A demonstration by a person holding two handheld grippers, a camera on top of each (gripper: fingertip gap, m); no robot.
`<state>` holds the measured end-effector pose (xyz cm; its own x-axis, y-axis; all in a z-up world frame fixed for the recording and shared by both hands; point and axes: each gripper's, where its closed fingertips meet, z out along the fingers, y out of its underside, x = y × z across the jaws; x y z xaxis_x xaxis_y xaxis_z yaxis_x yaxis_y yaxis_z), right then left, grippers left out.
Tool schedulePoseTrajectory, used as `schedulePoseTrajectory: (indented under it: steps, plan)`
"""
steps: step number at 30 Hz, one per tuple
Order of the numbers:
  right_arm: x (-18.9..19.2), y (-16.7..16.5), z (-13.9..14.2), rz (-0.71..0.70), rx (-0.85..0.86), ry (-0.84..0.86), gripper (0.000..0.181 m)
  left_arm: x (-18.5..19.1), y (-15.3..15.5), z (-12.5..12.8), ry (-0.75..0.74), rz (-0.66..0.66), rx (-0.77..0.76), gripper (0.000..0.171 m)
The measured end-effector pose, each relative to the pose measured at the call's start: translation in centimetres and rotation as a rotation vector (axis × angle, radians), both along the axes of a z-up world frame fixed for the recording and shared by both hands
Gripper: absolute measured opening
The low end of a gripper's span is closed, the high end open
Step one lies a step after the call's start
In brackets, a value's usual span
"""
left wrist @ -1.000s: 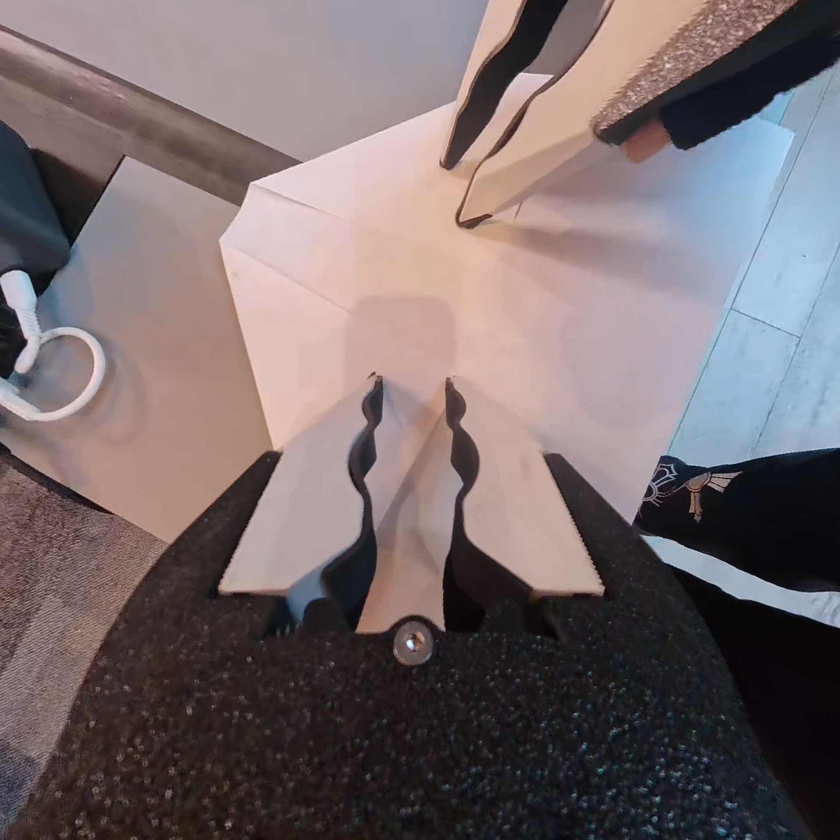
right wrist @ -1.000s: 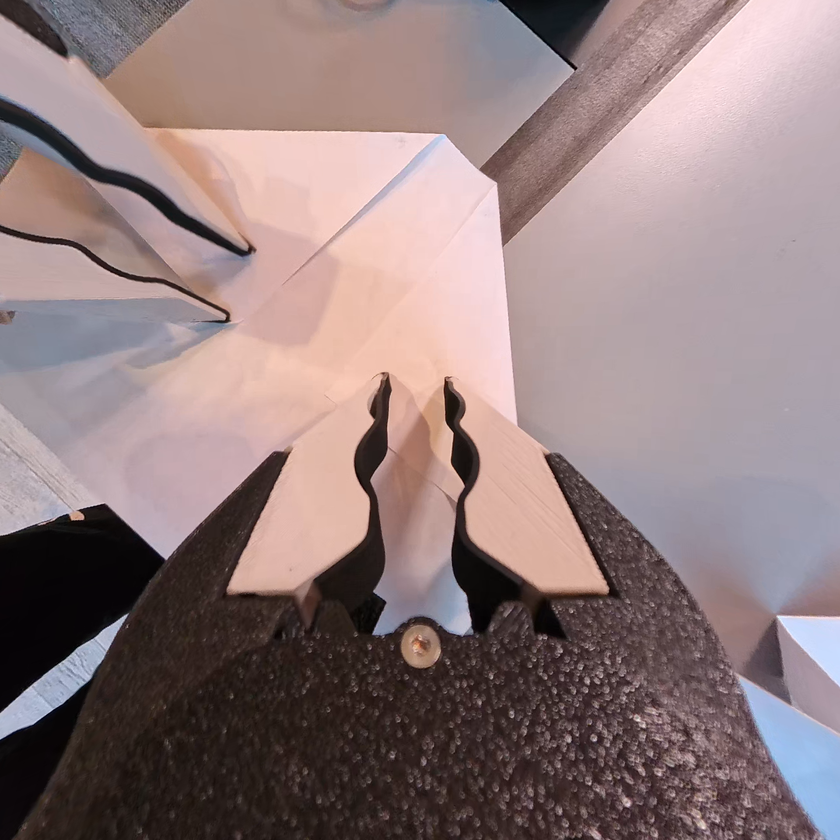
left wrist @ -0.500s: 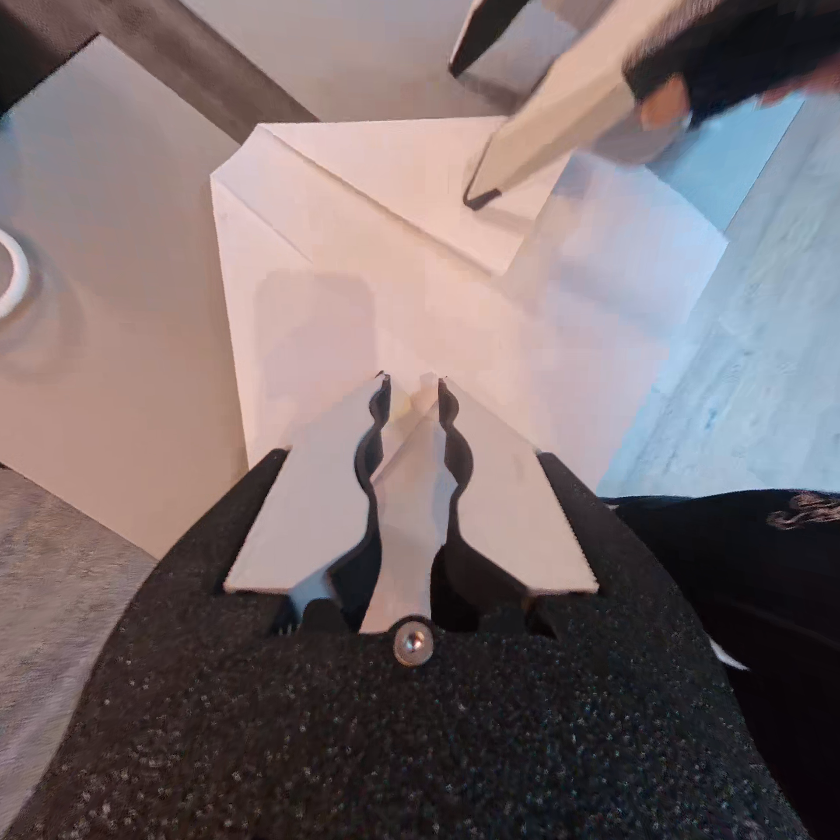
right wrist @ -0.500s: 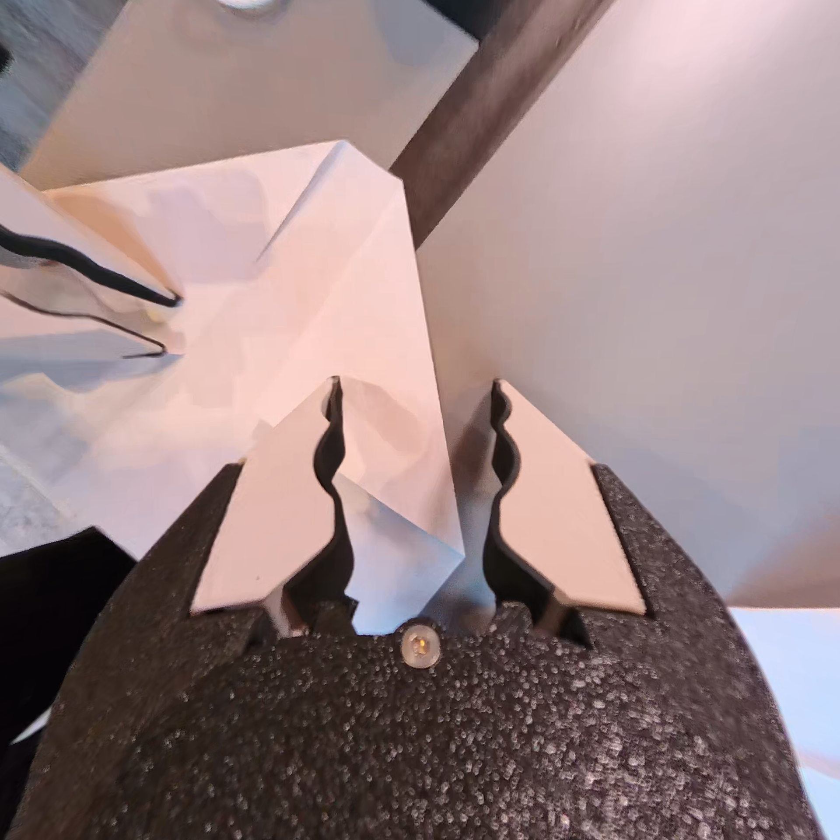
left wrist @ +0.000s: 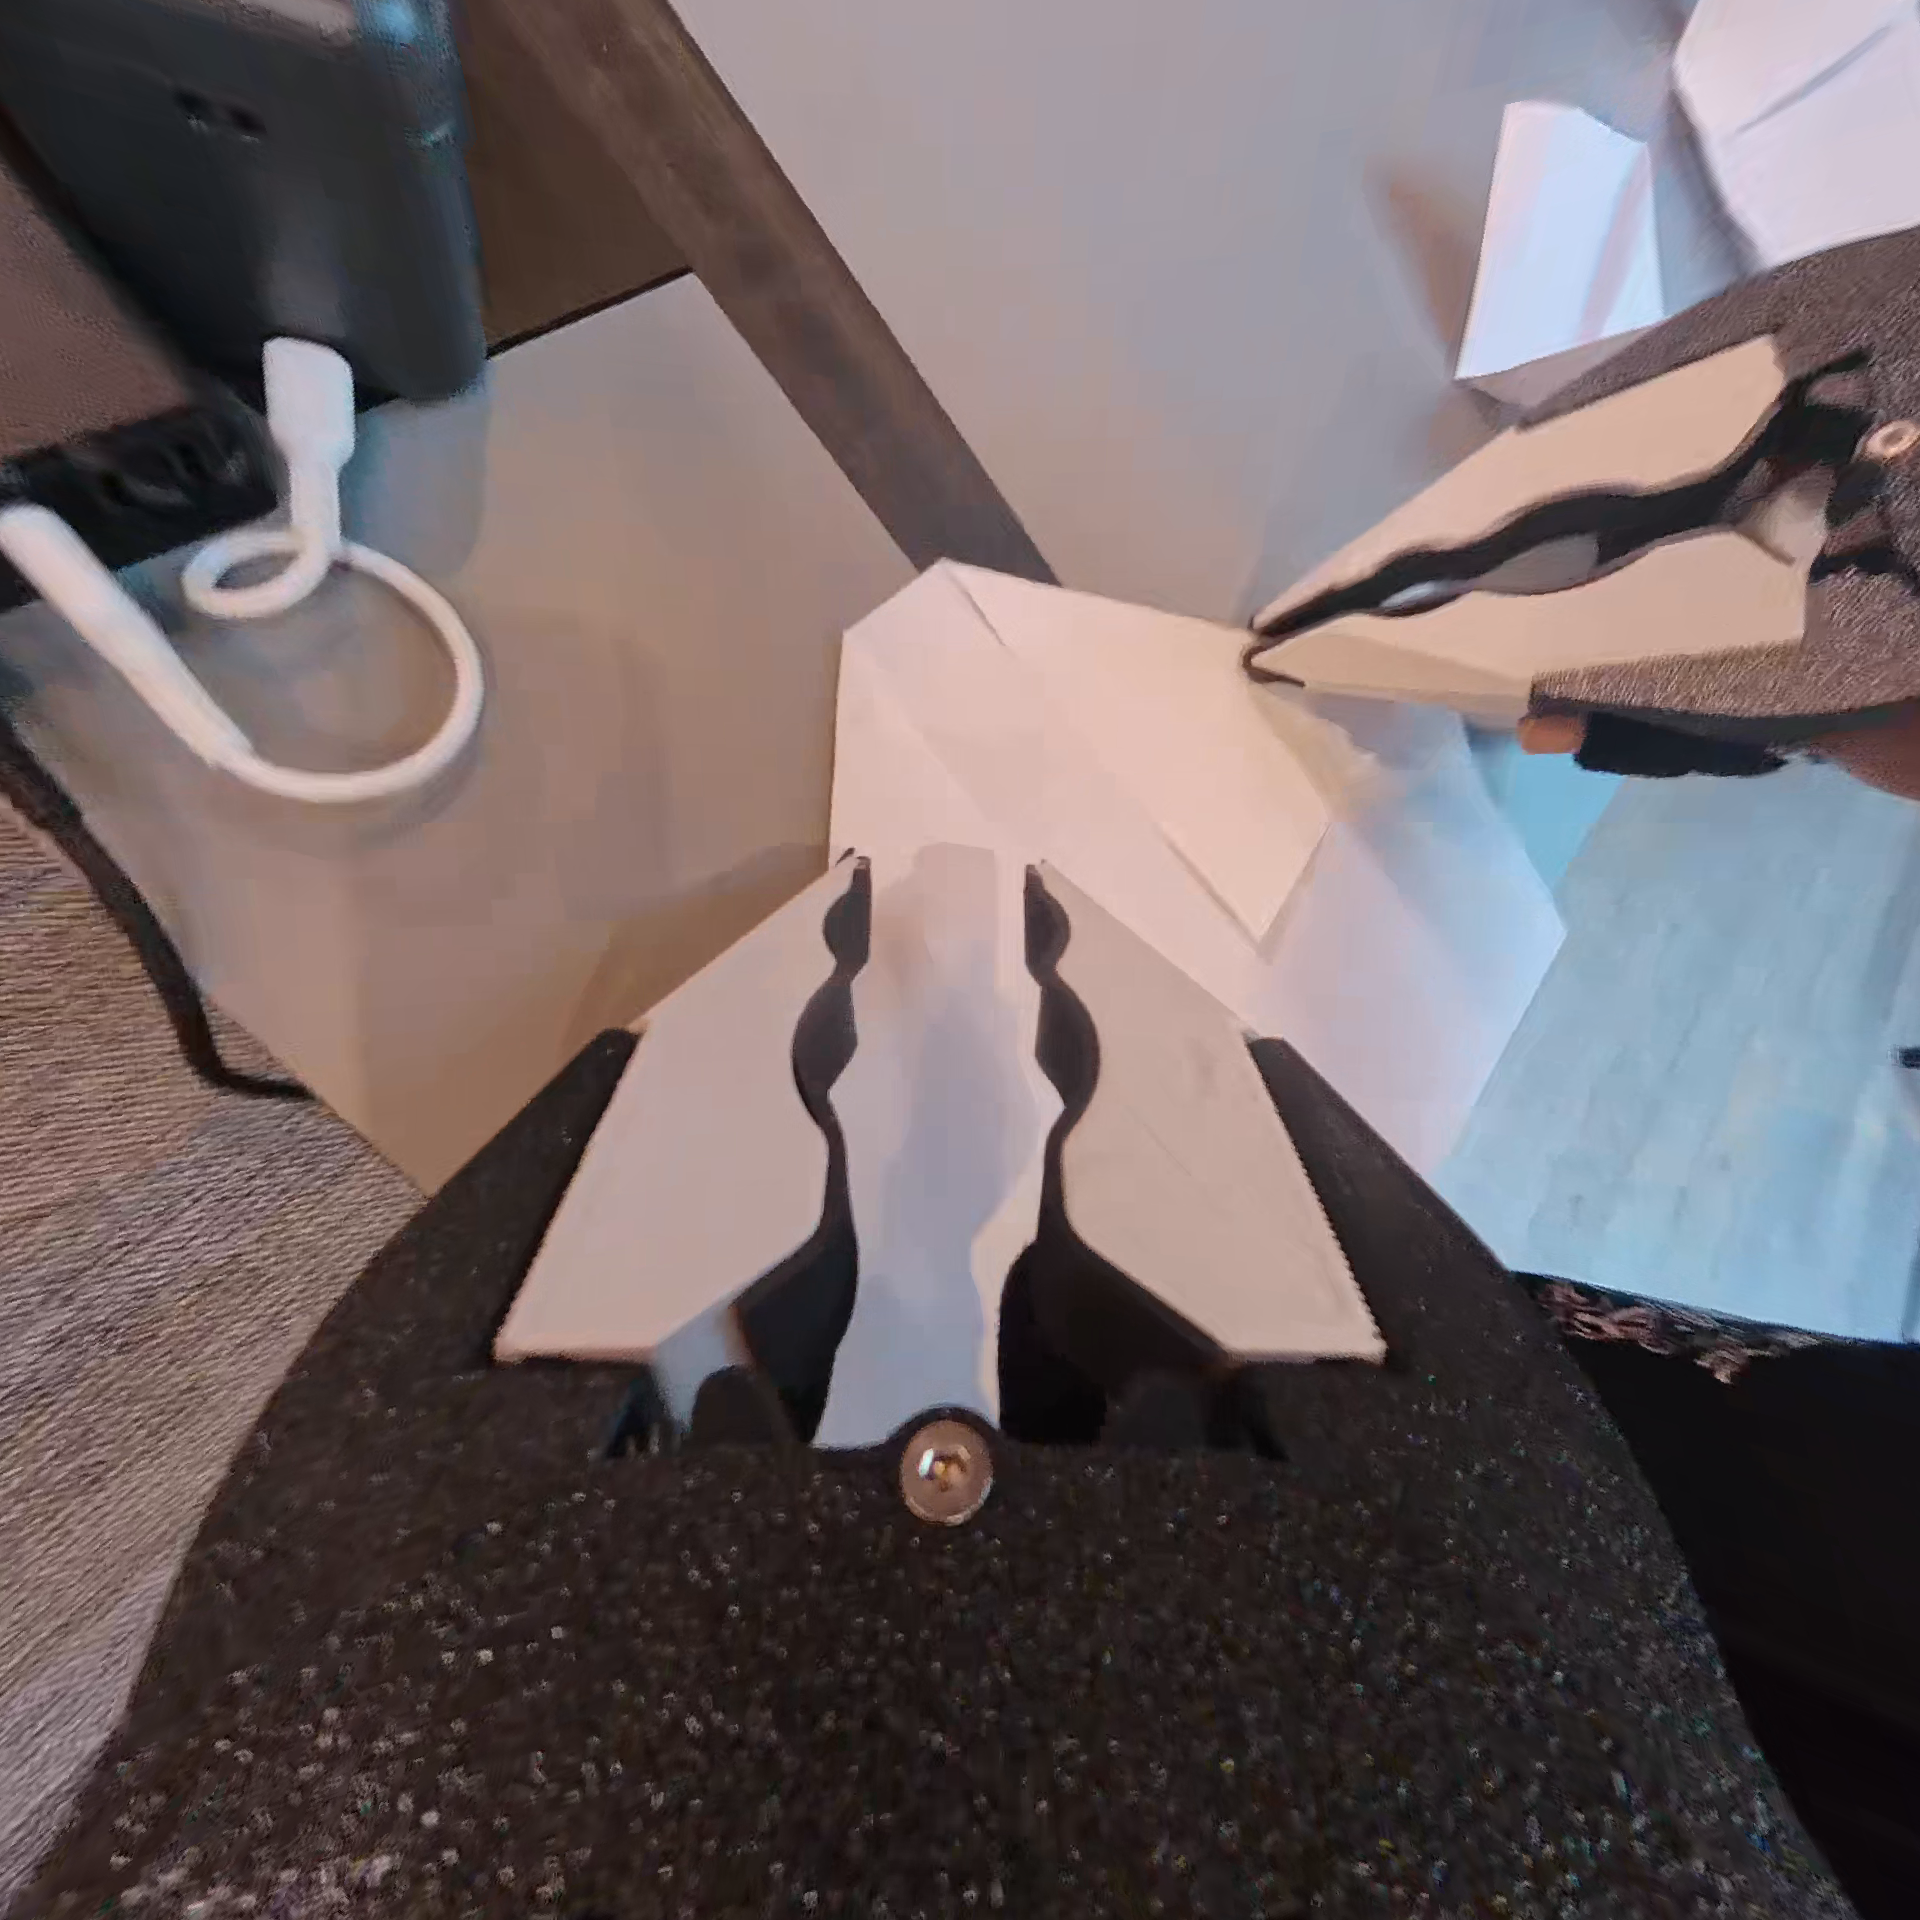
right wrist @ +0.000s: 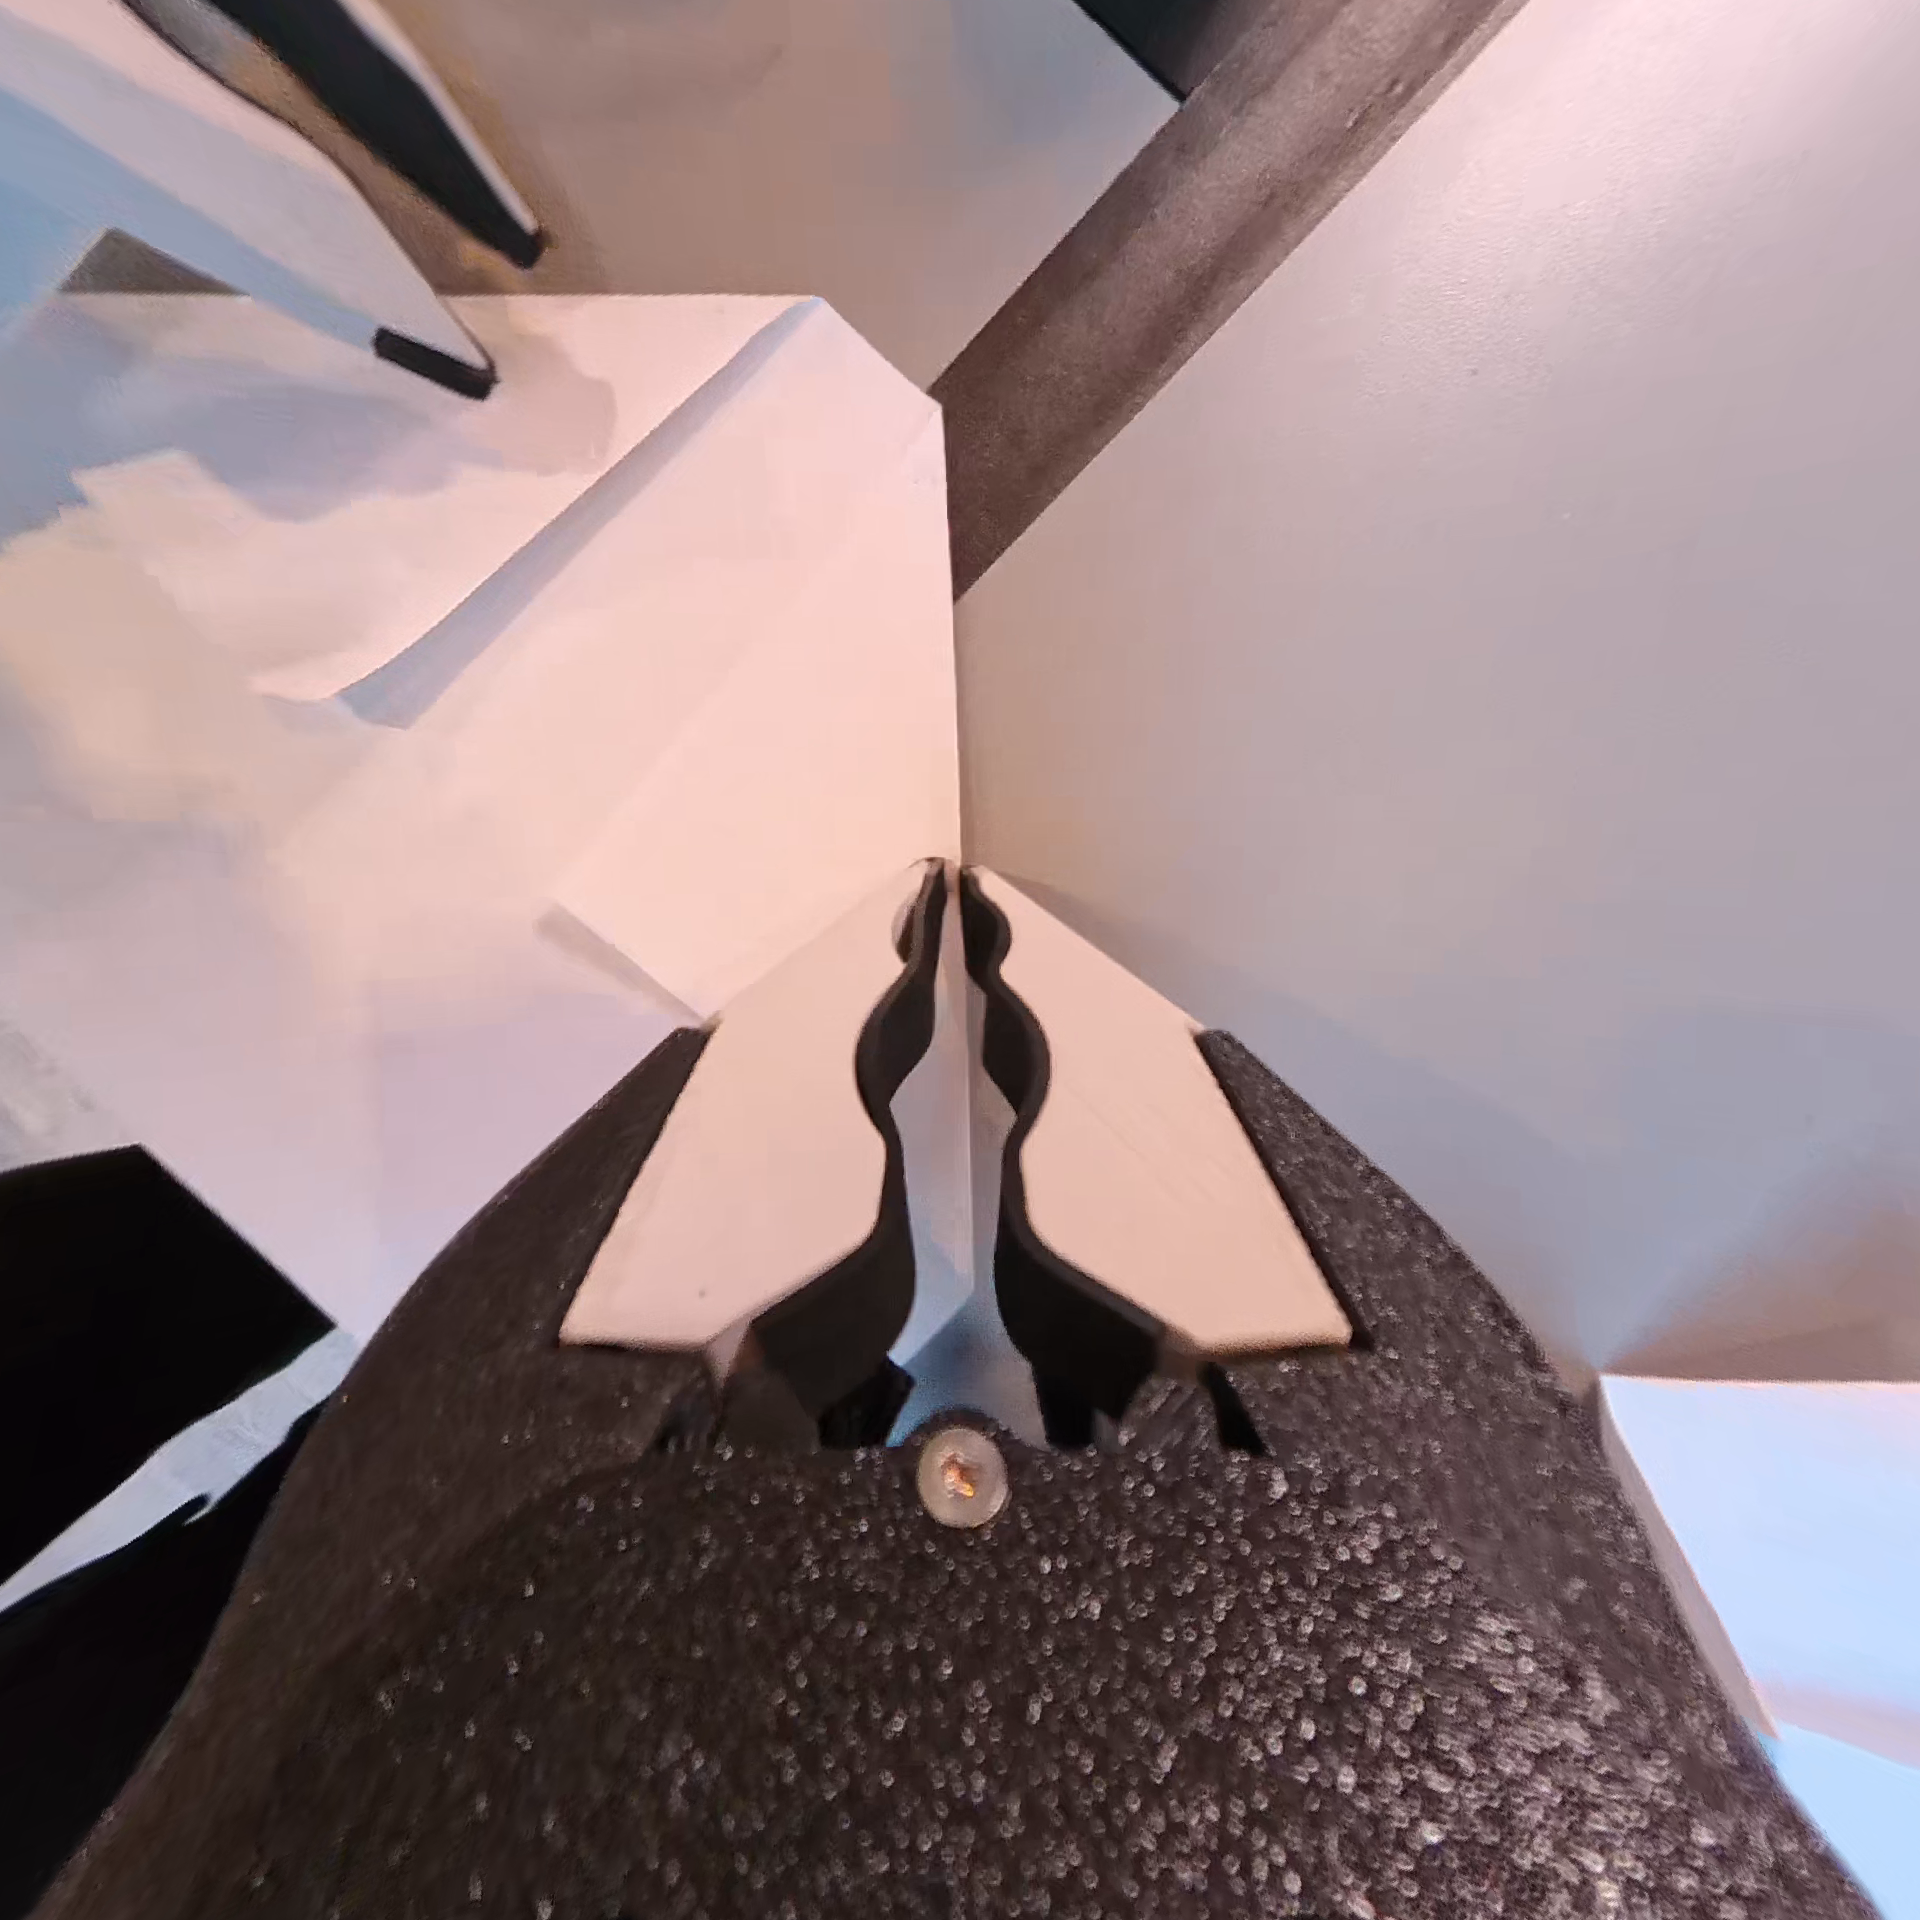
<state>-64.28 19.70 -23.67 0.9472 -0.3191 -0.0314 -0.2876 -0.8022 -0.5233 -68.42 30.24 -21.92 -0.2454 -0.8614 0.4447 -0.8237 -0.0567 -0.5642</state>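
A folded white paper sheet (left wrist: 1049, 748) is laid on the pale tabletop (left wrist: 623, 540), its far corner beside a dark strip (left wrist: 790, 312). Its right edge is pinched by the right gripper (right wrist: 948, 871), whose jaws are nearly closed. The left gripper (left wrist: 943, 881) is held partly open over the sheet's near part, gripping nothing. A white cable (left wrist: 343, 717) is seen at the left.

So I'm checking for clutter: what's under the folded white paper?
The folded white paper lies on a pale tabletop, its tip over a dark strip. Whatever sits beneath its middle is covered. The right hand-held gripper pinches its edge.
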Motion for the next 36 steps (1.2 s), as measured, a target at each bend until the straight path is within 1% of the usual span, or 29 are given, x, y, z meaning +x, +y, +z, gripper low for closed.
schedulePoseTrajectory:
  steps: [3,6,9,10,12,14,15,17,19,20,22,24,26,27,29,30,31,32,34,35,36]
  plan:
    - [0.0,-0.2,0.6,0.005,0.039,0.054,0.0,1.3,0.6,0.1,0.038,-0.029,-0.03,0.046]
    - [0.2,-0.2,2.0,-0.007,0.089,0.069,0.0,1.4,0.7,-0.5,0.103,-0.107,-0.012,0.055]
    - [-0.3,1.0,5.4,-0.011,0.205,0.087,0.0,1.5,0.2,-0.5,0.091,-0.2,0.03,0.053]
    - [-0.6,1.6,6.9,-0.009,0.242,0.089,0.0,1.6,-0.1,0.0,0.071,-0.225,0.011,0.053]
    - [-1.1,2.5,9.8,0.008,0.282,0.083,0.0,2.6,-0.7,1.9,-0.02,-0.262,-0.048,0.052]
    - [-1.6,3.4,13.1,0.048,0.3,0.087,0.0,3.3,-1.4,5.1,-0.123,-0.324,-0.172,0.056]
    - [-1.9,3.9,14.9,0.072,0.307,0.099,0.0,3.4,-1.7,7.1,-0.163,-0.375,-0.25,0.053]
    - [-2.1,4.8,19.0,0.093,0.317,0.096,0.0,2.7,-1.7,11.2,-0.199,-0.515,-0.404,0.032]
    - [-2.8,5.9,23.4,0.123,0.332,0.14,0.0,1.5,-0.9,16.4,-0.217,-0.651,-0.529,0.01]
    - [-3.2,6.4,25.6,0.141,0.338,0.163,0.0,0.7,-0.2,19.2,-0.25,-0.715,-0.565,0.0]
    - [-3.4,7.4,30.1,0.156,0.358,0.176,0.0,-1.1,1.1,24.4,-0.296,-0.836,-0.602,0.0]
    - [-3.7,8.3,34.0,0.163,0.373,0.157,0.0,-2.6,2.3,29.7,-0.346,-0.925,-0.64,0.0]
    - [-3.8,9.4,37.5,0.125,0.403,0.073,0.0,-3.9,3.1,33.9,-0.385,-0.996,-0.642,0.0]
    - [-3.4,9.6,38.9,0.081,0.407,-0.011,0.002,-4.3,3.4,35.6,-0.401,-1.015,-0.635,0.0]
    - [-2.7,9.3,41.6,-0.043,0.393,-0.193,0.023,-4.6,3.7,38.1,-0.429,-1.017,-0.597,0.0]
    - [-2.8,8.9,43.2,-0.103,0.412,-0.266,0.032,-4.3,3.8,38.8,-0.439,-0.998,-0.562,0.0]
    - [-3.0,8.3,44.9,-0.172,0.437,-0.342,0.044,-4.1,3.8,39.3,-0.446,-0.974,-0.534,0.0]
    - [-3.7,7.5,46.4,-0.232,0.453,-0.408,0.051,-3.8,3.7,39.6,-0.448,-0.944,-0.519,0.0]
    - [-5.7,5.8,48.4,-0.324,0.474,-0.507,0.055,-3.3,3.4,40.0,-0.434,-0.873,-0.523,0.0]
    - [-7.1,5.3,48.8,-0.353,0.493,-0.526,0.055,-3.2,3.1,40.0,-0.414,-0.848,-0.539,0.0]
    - [-8.4,5.1,48.6,-0.375,0.5,-0.521,0.056,-3.4,2.5,40.1,-0.397,-0.833,-0.565,0.0]
